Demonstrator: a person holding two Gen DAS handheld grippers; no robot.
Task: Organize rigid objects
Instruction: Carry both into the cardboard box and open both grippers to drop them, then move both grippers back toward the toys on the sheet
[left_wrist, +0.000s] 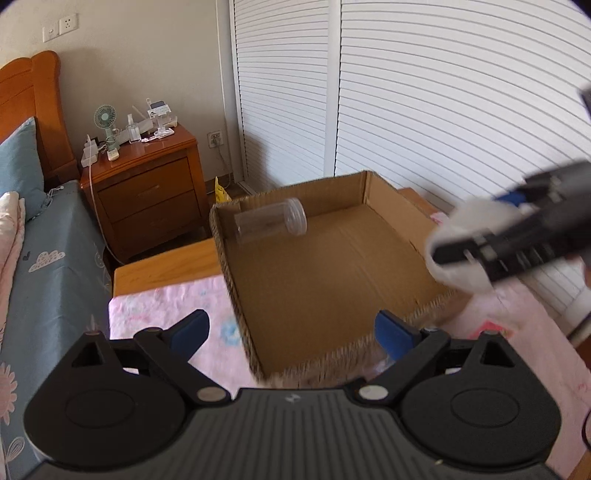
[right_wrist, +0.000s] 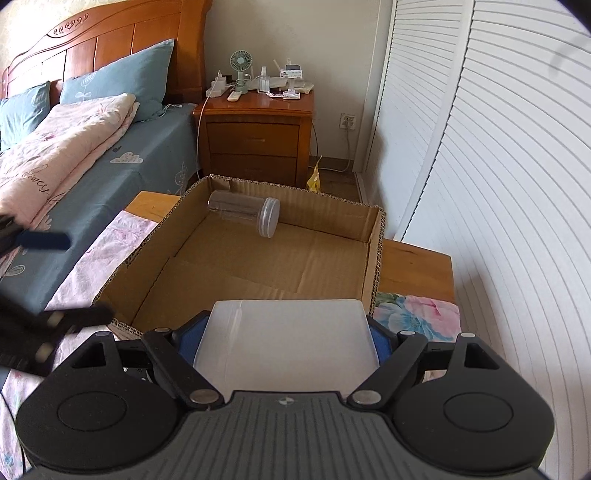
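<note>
An open cardboard box sits on a low wooden table. A clear plastic jar with a screw lid lies on its side in the box's far left corner, also seen as the jar in the right wrist view. My left gripper hovers open over the box's near edge with nothing between its blue pads. My right gripper is shut on a white translucent plastic container, held just short of the box's near rim. In the left wrist view that container shows blurred at the right.
A pink floral cloth covers the near part of the table. A bed with blue sheet lies to the left. A wooden nightstand with a small fan stands behind. White louvred doors close off the right side.
</note>
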